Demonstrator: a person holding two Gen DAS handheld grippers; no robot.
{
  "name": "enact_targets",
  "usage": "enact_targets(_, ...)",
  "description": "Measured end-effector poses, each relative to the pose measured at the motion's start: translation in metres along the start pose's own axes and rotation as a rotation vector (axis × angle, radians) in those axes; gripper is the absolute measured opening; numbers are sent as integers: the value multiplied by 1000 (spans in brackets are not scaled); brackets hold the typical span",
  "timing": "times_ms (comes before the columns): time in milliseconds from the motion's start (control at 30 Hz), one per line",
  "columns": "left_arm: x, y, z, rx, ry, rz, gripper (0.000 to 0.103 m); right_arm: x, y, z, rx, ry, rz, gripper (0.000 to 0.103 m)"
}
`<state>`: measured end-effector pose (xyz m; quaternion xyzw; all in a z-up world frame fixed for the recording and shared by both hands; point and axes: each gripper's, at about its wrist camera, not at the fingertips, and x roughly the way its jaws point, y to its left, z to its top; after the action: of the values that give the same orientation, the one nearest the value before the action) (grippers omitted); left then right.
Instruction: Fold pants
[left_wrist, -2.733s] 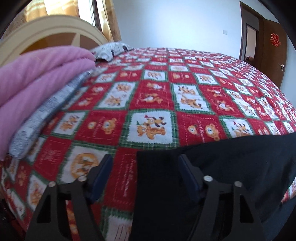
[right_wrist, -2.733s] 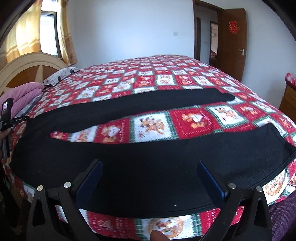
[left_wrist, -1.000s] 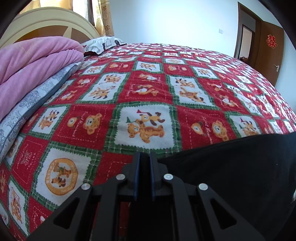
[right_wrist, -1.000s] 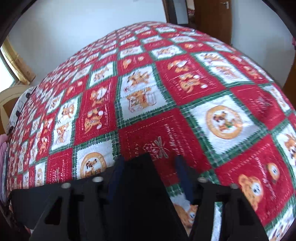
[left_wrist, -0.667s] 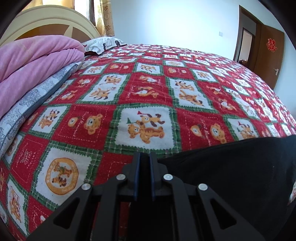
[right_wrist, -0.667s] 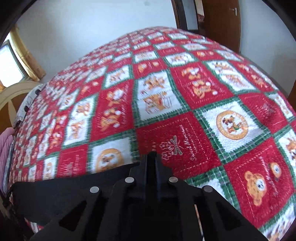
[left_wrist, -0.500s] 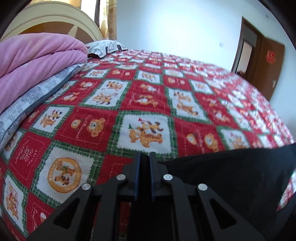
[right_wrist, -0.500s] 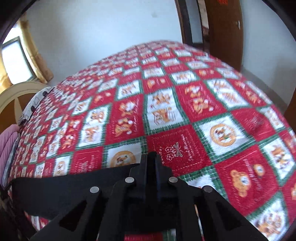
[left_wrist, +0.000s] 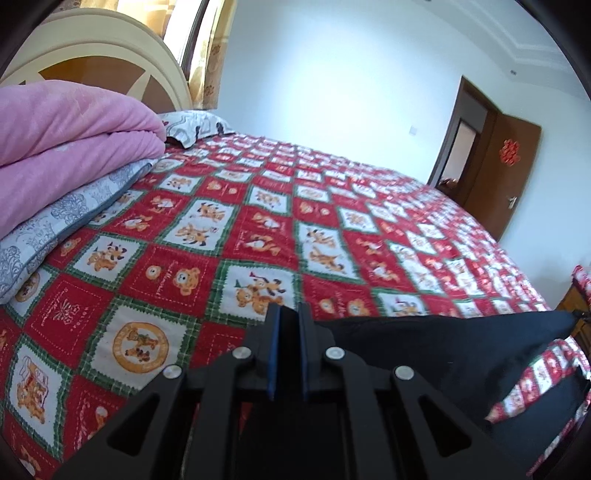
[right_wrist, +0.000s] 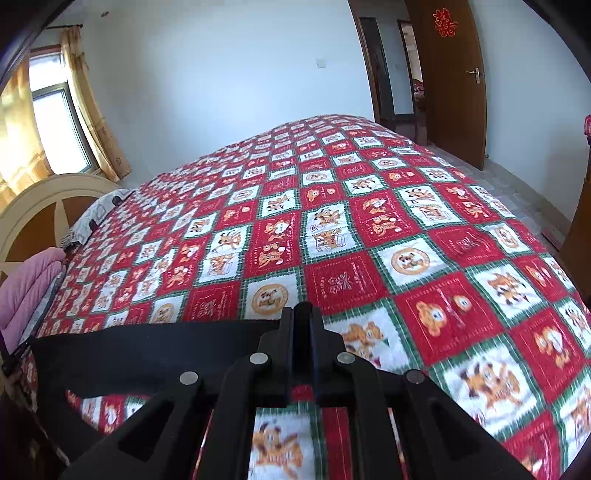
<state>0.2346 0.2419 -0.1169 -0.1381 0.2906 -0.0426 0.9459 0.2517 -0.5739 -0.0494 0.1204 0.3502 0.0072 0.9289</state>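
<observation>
Bright window daylight, fisheye-warped edges

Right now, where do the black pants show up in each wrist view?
Left wrist: black pants fill the lower right, running from the left hand-held gripper toward the right edge.
Right wrist: the pants stretch across the lower left, ending at the right hand-held gripper.
Shared landmark: pink blanket.

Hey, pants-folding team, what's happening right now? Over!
Left hand-held gripper shut on black pants. Right hand-held gripper shut on them too. Pants stretched between, lifted off red quilt. Nothing blocking.
</observation>
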Motion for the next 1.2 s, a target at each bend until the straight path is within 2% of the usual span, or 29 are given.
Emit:
enact_targets(333,-40,11,-33,-56,-32,-70,10,-47,-17,-55,25,-71,42,7)
enact_targets(933,-87,32,-89,-91,-52,-112,9,-105,-55,-126,106,-112,49,7)
enact_targets(1033,-91,37,-96,-105,-50,-103,3,-111,-61,-138,122,-113,48,7)
enact_targets(1100,-96,45,-98,-129,-60,-99,3,-118,-65,-145,136,-122,45,7)
enact_targets(1133,-99,49,-99,-143,-66,-101,3,-122,-68,-148,145,-130,45,6)
enact_targets(1167,-102,52,-101,-153,-69,-101,3,-124,-70,-150,152,-137,38,0)
enact_targets(1200,-103,55,-103,-157,-67,-95,3,-128,-74,-152,163,-142,22,0)
